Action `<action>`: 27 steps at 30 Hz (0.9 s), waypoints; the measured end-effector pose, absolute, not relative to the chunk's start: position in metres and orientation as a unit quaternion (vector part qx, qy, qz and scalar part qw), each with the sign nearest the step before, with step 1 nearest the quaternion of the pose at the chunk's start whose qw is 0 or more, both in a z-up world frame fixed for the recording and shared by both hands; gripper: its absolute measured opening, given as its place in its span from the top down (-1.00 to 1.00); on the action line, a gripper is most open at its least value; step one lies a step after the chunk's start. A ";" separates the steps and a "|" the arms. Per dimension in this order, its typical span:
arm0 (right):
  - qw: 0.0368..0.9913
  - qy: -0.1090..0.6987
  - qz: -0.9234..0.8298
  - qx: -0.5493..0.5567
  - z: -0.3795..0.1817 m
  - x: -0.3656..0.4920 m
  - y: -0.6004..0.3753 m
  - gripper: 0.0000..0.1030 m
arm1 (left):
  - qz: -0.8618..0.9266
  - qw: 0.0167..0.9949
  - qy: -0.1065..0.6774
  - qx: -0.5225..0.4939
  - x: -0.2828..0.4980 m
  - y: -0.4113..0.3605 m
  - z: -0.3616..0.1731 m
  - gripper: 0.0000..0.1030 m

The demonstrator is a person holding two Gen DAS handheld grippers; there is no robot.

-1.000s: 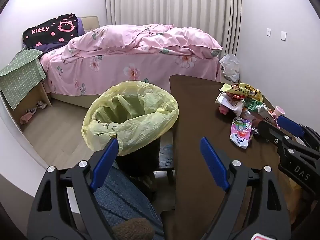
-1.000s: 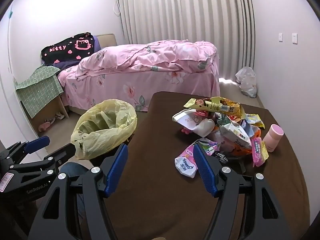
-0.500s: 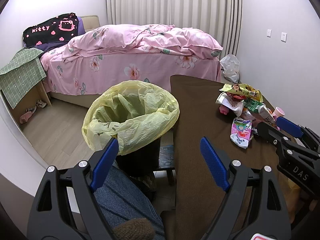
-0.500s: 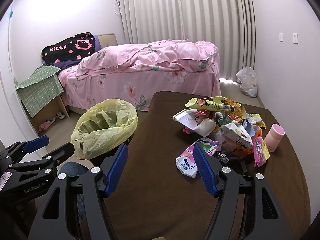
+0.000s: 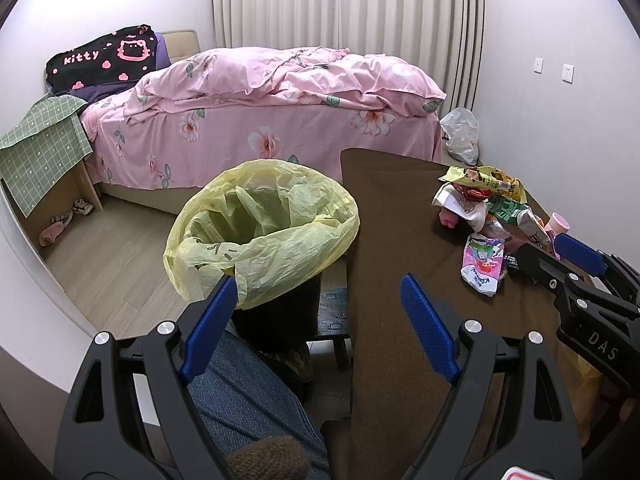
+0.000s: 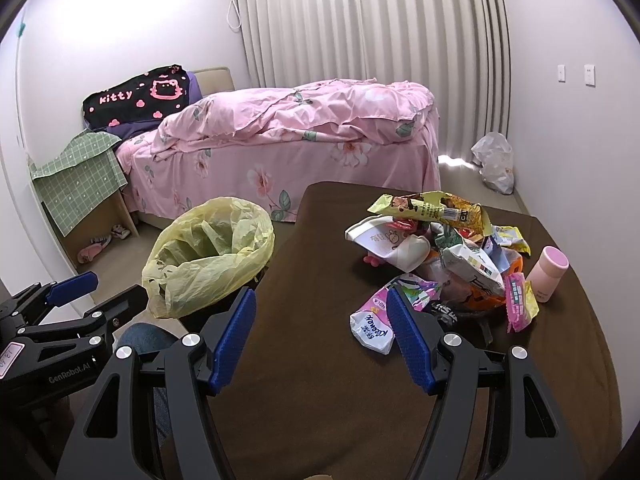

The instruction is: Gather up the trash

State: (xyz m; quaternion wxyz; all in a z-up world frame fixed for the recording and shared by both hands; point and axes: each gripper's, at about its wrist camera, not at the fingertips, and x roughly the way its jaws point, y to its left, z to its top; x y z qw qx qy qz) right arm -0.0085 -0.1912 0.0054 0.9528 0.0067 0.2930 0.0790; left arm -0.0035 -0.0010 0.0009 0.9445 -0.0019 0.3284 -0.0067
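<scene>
A heap of crumpled wrappers and packets (image 6: 444, 252) lies on the brown table (image 6: 320, 264), also visible as the trash pile (image 5: 488, 216) in the left wrist view. A pink tissue packet (image 6: 374, 318) sits at the pile's near edge. A bin lined with a yellow bag (image 5: 260, 232) stands left of the table, its mouth open (image 6: 212, 252). My left gripper (image 5: 316, 312) is open and empty, hovering between bin and table edge. My right gripper (image 6: 322, 332) is open and empty over the table, its right finger just before the tissue packet.
A pink cup (image 6: 546, 272) stands right of the pile. A pink bed (image 5: 260, 112) fills the room behind, with a green-covered side table (image 5: 40, 148) at left and a white plastic bag (image 5: 462, 140) on the floor. A person's denim-clad leg (image 5: 240, 400) is below the left gripper.
Both grippers have shifted only slightly; the right one has crept a little toward the trash pile. Nothing was taken hold of.
</scene>
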 end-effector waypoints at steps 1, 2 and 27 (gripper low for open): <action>0.953 0.293 0.080 0.008 0.006 -0.008 -0.191 -0.25 | -0.007 0.945 0.328 -0.002 -0.004 -0.001 0.001 -0.54; 0.953 0.293 0.080 0.008 0.005 -0.008 -0.192 -0.25 | -0.007 0.945 0.328 -0.002 -0.004 -0.001 0.001 -0.54; 0.953 0.294 0.079 0.007 0.006 -0.008 -0.191 -0.25 | -0.007 0.944 0.329 -0.004 -0.004 0.001 0.001 -0.54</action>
